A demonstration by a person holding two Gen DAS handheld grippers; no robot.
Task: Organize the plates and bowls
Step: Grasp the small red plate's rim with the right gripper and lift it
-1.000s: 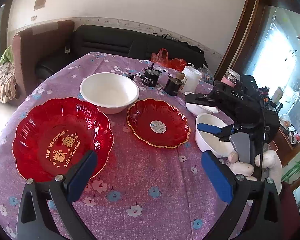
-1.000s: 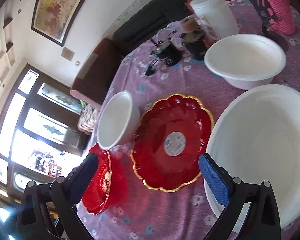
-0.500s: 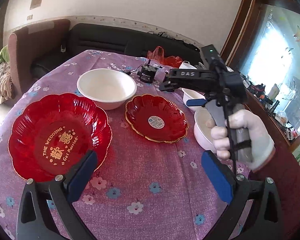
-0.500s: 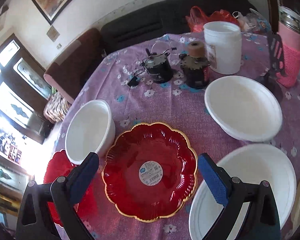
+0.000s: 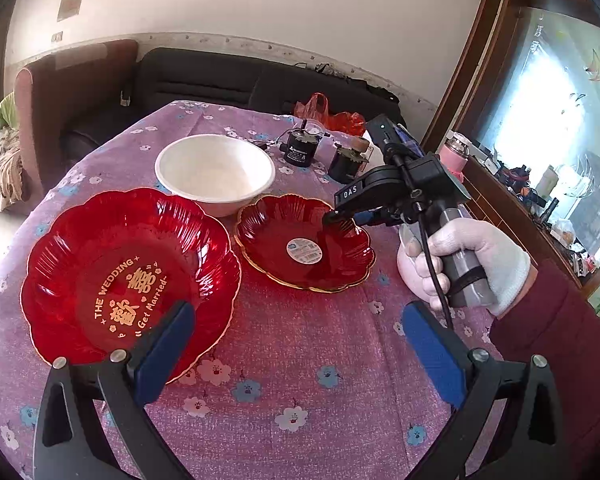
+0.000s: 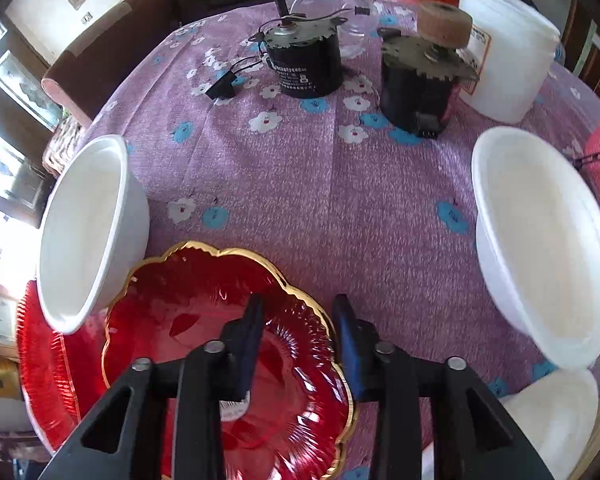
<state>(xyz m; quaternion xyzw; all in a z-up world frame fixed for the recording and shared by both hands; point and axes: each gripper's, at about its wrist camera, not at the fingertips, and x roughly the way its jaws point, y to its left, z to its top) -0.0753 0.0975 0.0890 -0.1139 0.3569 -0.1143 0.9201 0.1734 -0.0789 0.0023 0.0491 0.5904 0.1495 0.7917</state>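
A small red gold-rimmed plate (image 5: 304, 242) lies mid-table; it also shows in the right wrist view (image 6: 204, 320). My right gripper (image 6: 298, 320) straddles its far right rim, one finger inside and one outside, jaws narrowed but with a gap still showing; from the left wrist view it (image 5: 340, 216) reaches down onto that rim. A large red wedding plate (image 5: 128, 276) lies at the left. A white bowl (image 5: 216, 172) stands behind the plates. My left gripper (image 5: 296, 344) is open and empty above the near cloth.
Two more white bowls (image 6: 540, 240) (image 6: 556, 416) stand right of the small plate. Two black motors (image 6: 304, 60) (image 6: 420, 76), a white tub (image 6: 504, 48) and a pink cup (image 5: 454, 152) stand at the back. A sofa (image 5: 220, 76) is behind the table.
My right gripper has dropped and moved left onto the small red plate's rim, and its jaws have narrowed from wide open. My left gripper has held still.
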